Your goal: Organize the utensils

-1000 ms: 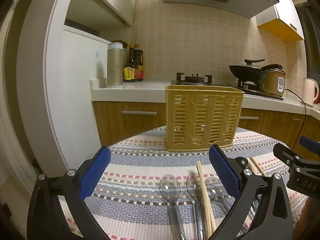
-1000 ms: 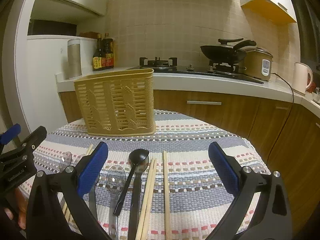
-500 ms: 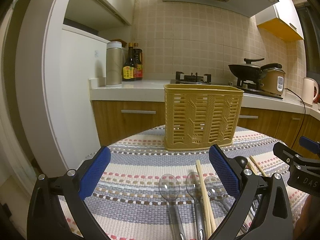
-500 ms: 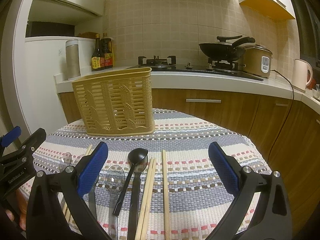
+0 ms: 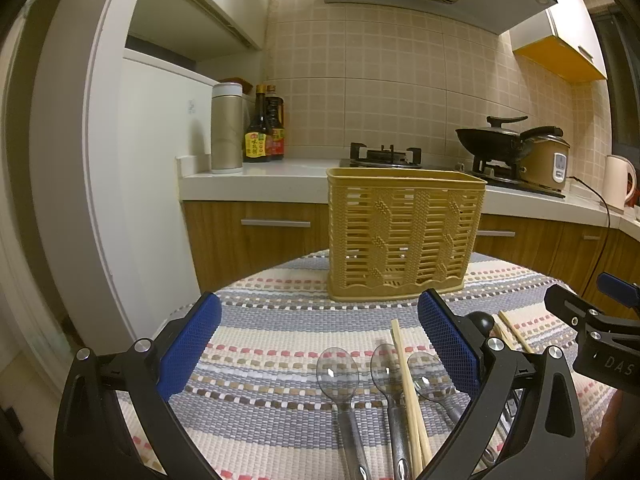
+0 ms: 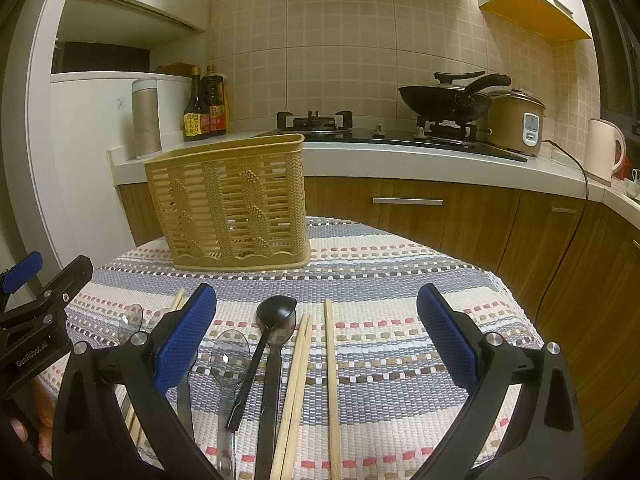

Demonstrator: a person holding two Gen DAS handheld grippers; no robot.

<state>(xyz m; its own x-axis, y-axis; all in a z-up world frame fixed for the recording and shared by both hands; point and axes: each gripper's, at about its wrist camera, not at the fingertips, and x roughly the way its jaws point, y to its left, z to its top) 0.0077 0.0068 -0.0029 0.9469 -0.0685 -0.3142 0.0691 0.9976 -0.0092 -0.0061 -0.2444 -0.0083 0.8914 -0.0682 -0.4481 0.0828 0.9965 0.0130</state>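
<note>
Both sets of jaws spread wide and holding nothing, left gripper (image 5: 318,344) above the clear spoons (image 5: 337,374), right gripper (image 6: 316,338) over black ladle (image 6: 275,312) and chopsticks (image 6: 330,380), yellow basket (image 6: 232,204) standing beyond on the striped surface (image 6: 400,280).

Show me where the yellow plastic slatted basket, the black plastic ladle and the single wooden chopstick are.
yellow plastic slatted basket (image 6: 232,208), right wrist view, front wall
black plastic ladle (image 6: 277,310), right wrist view, bowl
single wooden chopstick (image 6: 331,376), right wrist view, mid-shaft

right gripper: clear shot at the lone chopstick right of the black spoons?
Probably yes. The right gripper is open, the lone chopstick lies flat between its fingers, apart from the chopstick pair, with nothing on top.
</note>
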